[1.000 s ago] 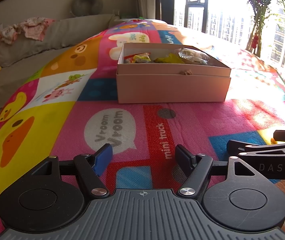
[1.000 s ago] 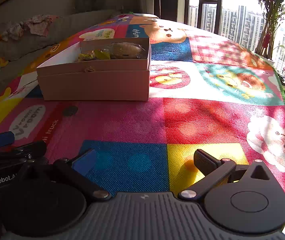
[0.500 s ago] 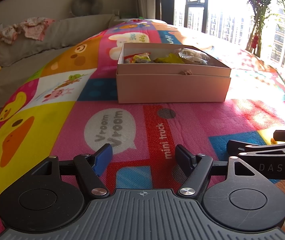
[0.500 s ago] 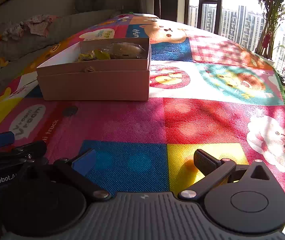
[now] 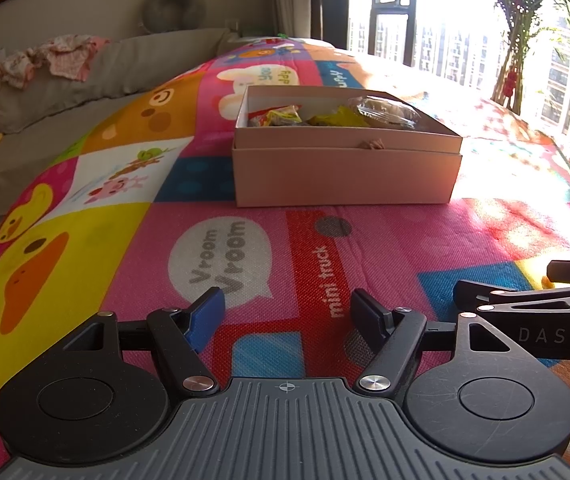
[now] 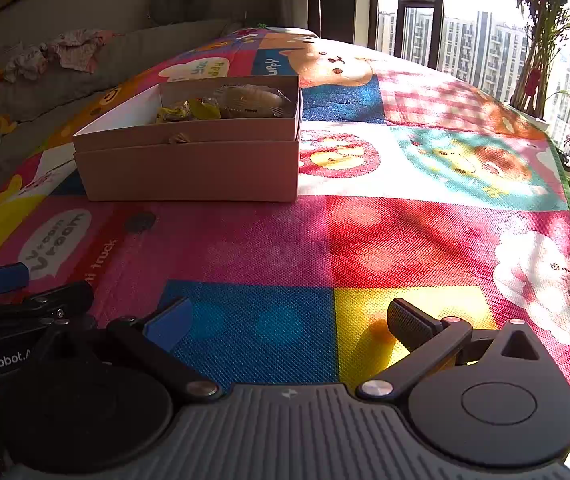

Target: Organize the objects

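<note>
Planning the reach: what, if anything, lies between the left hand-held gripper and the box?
Nothing visible. Only bare play mat lies between the open left hand-held gripper and the box.

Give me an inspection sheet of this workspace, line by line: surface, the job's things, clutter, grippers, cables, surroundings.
Surface: colourful cartoon play mat, partly in strong sunlight.
Job's things: open cardboard box on the mat, holding wrapped snacks and a clear packet.
Clutter: nothing seen on the mat beyond the box.
Grippers: left gripper and right gripper both open, empty, low over the mat, side by side.
Cables: nothing seen.
Surroundings: grey sofa with crumpled clothes, window, potted plant.
</note>
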Demonstrator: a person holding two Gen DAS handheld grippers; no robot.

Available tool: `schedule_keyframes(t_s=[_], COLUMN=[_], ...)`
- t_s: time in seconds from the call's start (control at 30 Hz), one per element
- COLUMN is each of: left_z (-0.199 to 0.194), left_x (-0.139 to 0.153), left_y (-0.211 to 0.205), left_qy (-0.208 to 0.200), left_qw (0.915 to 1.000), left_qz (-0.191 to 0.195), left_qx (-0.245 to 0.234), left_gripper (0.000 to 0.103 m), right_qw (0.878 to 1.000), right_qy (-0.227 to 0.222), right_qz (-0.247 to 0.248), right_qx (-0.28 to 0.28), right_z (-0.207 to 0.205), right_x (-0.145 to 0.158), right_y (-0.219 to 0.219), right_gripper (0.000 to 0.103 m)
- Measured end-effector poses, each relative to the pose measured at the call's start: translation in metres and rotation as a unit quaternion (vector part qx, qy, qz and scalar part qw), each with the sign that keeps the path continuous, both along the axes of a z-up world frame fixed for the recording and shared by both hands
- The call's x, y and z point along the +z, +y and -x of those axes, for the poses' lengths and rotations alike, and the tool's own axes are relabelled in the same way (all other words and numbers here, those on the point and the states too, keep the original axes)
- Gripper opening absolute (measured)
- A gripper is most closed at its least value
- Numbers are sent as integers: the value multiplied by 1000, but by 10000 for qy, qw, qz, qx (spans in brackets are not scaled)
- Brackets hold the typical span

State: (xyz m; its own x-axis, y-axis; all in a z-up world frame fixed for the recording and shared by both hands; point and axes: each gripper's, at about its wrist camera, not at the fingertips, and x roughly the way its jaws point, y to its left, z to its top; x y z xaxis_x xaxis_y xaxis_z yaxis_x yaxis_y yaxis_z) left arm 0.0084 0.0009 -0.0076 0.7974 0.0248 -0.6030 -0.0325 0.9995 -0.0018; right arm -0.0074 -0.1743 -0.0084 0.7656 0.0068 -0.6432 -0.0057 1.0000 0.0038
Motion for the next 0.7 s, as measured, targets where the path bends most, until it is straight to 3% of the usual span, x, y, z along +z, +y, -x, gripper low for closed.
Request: schedule_keyframes(t_s=[0.7], left_z=[0], left_x=[0], left_y=[2], left_qy=[-5], left_qw=[10000], left_qz=[42], left_qx=[-32], left_gripper=[75], right_qw=[10000], right_qy=[1], right_qz=[-8], right_qx=[0], right_z=[0], right_x=[0], right_y=[0], right_gripper=[103])
